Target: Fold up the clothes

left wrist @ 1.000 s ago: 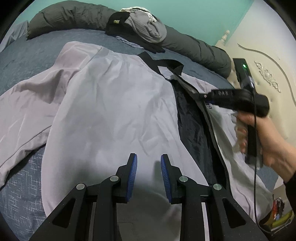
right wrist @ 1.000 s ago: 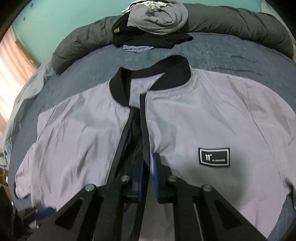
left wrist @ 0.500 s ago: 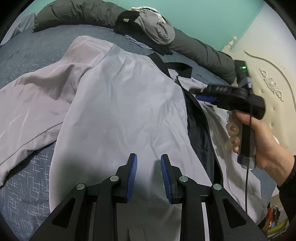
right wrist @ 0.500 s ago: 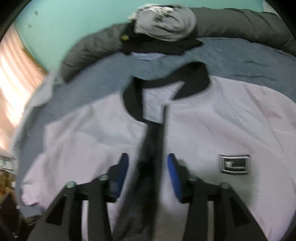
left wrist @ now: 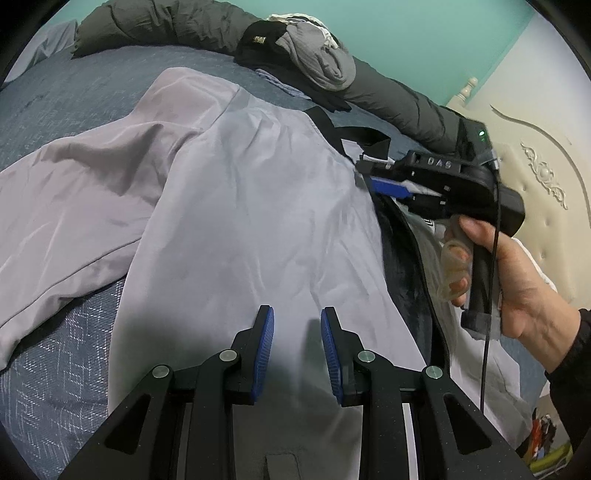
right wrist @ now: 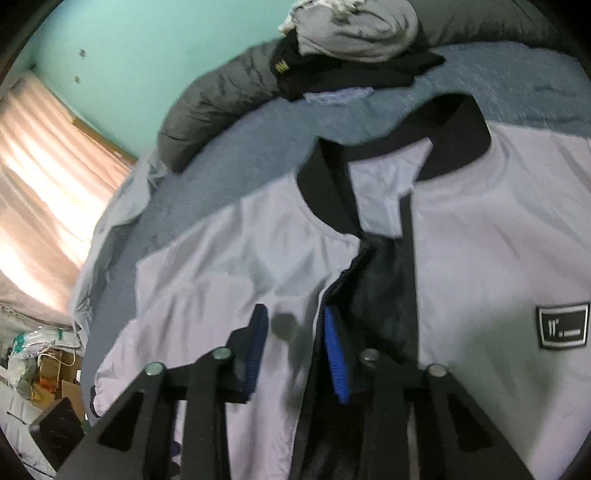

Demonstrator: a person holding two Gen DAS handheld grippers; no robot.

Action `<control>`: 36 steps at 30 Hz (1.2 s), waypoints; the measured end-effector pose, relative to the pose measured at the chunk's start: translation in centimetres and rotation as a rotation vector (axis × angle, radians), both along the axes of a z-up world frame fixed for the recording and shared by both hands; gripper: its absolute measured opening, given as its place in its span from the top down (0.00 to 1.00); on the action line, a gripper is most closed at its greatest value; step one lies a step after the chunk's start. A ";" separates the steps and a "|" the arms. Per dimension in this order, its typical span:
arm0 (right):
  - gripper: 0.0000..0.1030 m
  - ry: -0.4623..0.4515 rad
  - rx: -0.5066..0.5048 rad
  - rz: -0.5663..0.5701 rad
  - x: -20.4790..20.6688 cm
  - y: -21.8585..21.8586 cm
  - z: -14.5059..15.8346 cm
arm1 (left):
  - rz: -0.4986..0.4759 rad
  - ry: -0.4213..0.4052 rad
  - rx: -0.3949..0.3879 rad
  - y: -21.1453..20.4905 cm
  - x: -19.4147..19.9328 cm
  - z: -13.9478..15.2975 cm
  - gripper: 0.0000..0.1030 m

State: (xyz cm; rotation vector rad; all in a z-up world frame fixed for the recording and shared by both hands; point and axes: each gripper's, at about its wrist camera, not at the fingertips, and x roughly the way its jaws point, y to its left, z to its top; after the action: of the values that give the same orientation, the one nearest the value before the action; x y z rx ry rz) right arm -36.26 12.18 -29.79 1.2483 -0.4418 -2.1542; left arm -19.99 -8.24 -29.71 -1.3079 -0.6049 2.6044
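Note:
A pale lilac jacket (left wrist: 258,221) with a black collar and black zipper lies front-up and unzipped on the blue bed (left wrist: 74,92). My left gripper (left wrist: 297,332) hovers open over its lower front panel, nothing between the pads. A hand holds my right gripper (left wrist: 369,173) just below the collar. In the right wrist view the right gripper (right wrist: 295,332) is closing. The zipper edge of the jacket (right wrist: 221,280) runs between its blue pads, which do not press it. A black label patch (right wrist: 561,325) sits on the other front panel.
A pile of grey and black clothes (left wrist: 314,55) rests on a rolled dark duvet (left wrist: 166,26) along the bed's far side. A cream headboard (left wrist: 535,166) stands at the right. A lit curtain (right wrist: 44,184) and floor clutter (right wrist: 44,354) lie beyond the bed's edge.
My right gripper let go of the zipper edge, spread wide, then narrowed again while swinging toward the other front panel and the collar. My left gripper has stayed put.

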 end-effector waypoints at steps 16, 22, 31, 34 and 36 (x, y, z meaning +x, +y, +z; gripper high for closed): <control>0.98 0.087 0.203 -0.077 -1.5 -0.9 0.6 | -0.002 -0.005 -0.006 0.3 0.1 0.0 0.72; 0.98 0.116 0.296 -0.095 -4.3 -1.2 0.8 | -0.015 -0.013 -0.010 0.5 0.3 -0.3 0.72; 0.98 0.074 0.372 -0.083 -6.3 -2.2 -1.3 | -0.024 -0.044 -0.018 0.3 0.2 -0.9 0.72; 0.96 0.081 0.365 -0.089 -6.0 -1.8 -1.1 | -0.025 -0.059 -0.016 0.3 0.1 -1.4 0.72; 0.94 0.085 0.324 -0.109 -5.1 -0.4 0.1 | -0.028 -0.064 -0.022 0.4 0.1 -1.5 0.71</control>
State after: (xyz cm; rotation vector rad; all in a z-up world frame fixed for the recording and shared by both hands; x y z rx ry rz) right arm -41.36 11.79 -29.67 1.3215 -0.1291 -2.4324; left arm -19.89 -7.85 -31.22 -1.4005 -0.5655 2.5624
